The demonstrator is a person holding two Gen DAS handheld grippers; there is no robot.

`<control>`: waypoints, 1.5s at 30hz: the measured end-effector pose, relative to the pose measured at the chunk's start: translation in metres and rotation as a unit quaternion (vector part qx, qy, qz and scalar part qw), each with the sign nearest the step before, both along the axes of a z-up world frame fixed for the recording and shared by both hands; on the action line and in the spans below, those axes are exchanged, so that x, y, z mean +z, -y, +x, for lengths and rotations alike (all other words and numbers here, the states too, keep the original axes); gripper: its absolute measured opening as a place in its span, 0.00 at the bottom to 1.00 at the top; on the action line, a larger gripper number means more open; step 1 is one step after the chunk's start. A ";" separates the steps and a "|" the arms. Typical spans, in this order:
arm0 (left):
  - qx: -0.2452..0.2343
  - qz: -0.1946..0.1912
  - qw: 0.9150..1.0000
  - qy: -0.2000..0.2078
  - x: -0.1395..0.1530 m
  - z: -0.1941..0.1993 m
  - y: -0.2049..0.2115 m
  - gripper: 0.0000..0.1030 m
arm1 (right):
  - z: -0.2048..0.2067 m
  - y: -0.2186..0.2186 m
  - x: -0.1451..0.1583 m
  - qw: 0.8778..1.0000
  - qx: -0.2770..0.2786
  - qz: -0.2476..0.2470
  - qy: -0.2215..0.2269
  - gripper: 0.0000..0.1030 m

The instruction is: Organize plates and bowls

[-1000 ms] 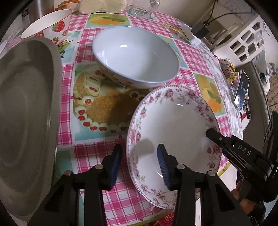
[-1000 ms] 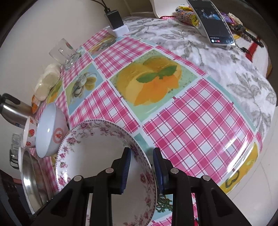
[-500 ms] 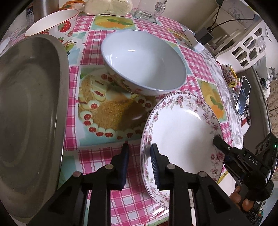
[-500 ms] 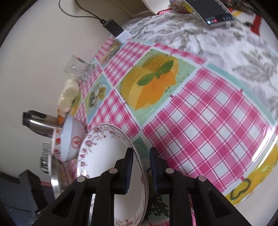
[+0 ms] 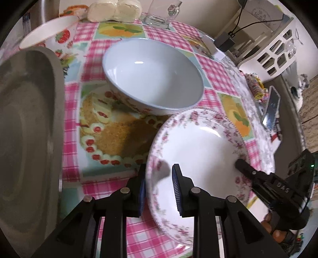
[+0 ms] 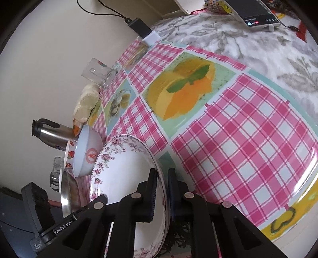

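A white plate with a pink floral rim (image 5: 200,150) is held by both grippers, tilted above the checked tablecloth. My left gripper (image 5: 159,182) is shut on its near left rim. My right gripper (image 6: 162,188) is shut on its right rim; it also shows in the left wrist view (image 5: 241,163). The plate also shows in the right wrist view (image 6: 123,170). A large white bowl (image 5: 153,75) stands just behind the plate. A strawberry-print bowl (image 5: 49,35) stands at the back left.
A steel tray (image 5: 25,123) lies at the left. A glass mug (image 5: 161,12), wrapped buns (image 5: 115,11) and a steel kettle (image 6: 51,133) stand at the back. A charger (image 6: 143,29) and a phone (image 5: 271,108) are on the right.
The plate has risen and tilted between both grippers, its near edge lifted. The left gripper stays clamped on the rim. The view has moved closer to the white bowl.
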State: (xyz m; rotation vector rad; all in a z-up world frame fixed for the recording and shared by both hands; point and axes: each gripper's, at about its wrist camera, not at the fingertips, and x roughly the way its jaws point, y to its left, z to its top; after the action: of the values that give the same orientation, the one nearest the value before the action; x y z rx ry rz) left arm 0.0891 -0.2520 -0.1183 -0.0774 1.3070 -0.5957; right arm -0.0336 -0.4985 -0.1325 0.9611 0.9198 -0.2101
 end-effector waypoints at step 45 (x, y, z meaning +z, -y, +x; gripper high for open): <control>0.001 -0.107 0.993 0.053 0.079 0.009 -0.029 0.25 | -0.018 -0.031 0.104 0.992 -0.001 -0.101 0.076 0.12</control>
State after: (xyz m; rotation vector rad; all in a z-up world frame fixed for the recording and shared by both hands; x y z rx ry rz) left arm 0.0984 -0.2226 -0.0390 -0.2204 1.1368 -0.7273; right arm -0.0518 -0.4678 -0.0288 0.7792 0.7438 -0.2237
